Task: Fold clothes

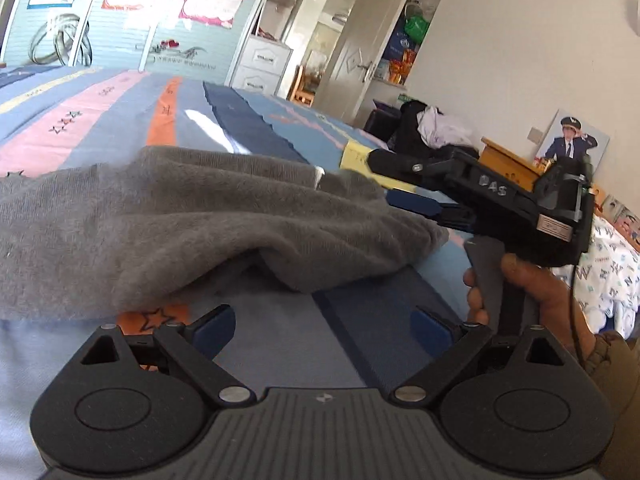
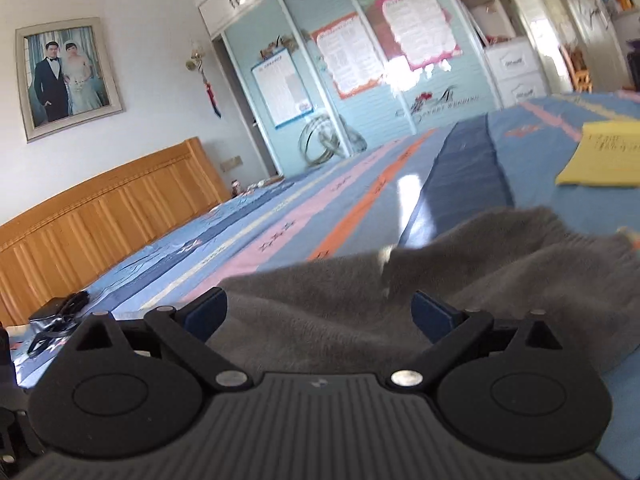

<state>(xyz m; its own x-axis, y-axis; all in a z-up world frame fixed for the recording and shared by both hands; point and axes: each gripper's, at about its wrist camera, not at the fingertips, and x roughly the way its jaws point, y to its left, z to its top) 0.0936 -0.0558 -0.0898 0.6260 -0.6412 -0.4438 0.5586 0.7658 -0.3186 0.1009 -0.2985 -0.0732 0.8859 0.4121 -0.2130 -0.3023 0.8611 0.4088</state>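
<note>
The bed (image 1: 280, 344) takes up most of the room, one striped blue sheet with pink, orange and dark bands, and the folding looks barely begun. One grey garment (image 1: 192, 220) lies on it in a soft rumpled heap, near the front of the bed and to the left in the left wrist view; no clean edges or squared layers show, so I judge the smoothing and every fold are still to do. One yellow cloth (image 2: 604, 152) lies flat farther along the bed, to the right. Whether it is a finished piece I cannot tell.

Against the far right wall sits a dark pile of other clothes (image 1: 432, 128); how many pieces it holds is too jumbled to count.

Two grippers are at work. The left gripper (image 1: 324, 330) hangs low over bare sheet just beside the near edge of the grey garment, its blue pads wide apart with nothing between them. The right gripper (image 2: 320, 316) points into the garment from the right, its fingers also spread wide, grey cloth lying between and beyond them but not pinched. A person's hand (image 1: 516, 292) grips its handle.

Smallest, one framed photograph (image 2: 68, 76) hangs over the one wooden headboard (image 2: 104, 208).
</note>
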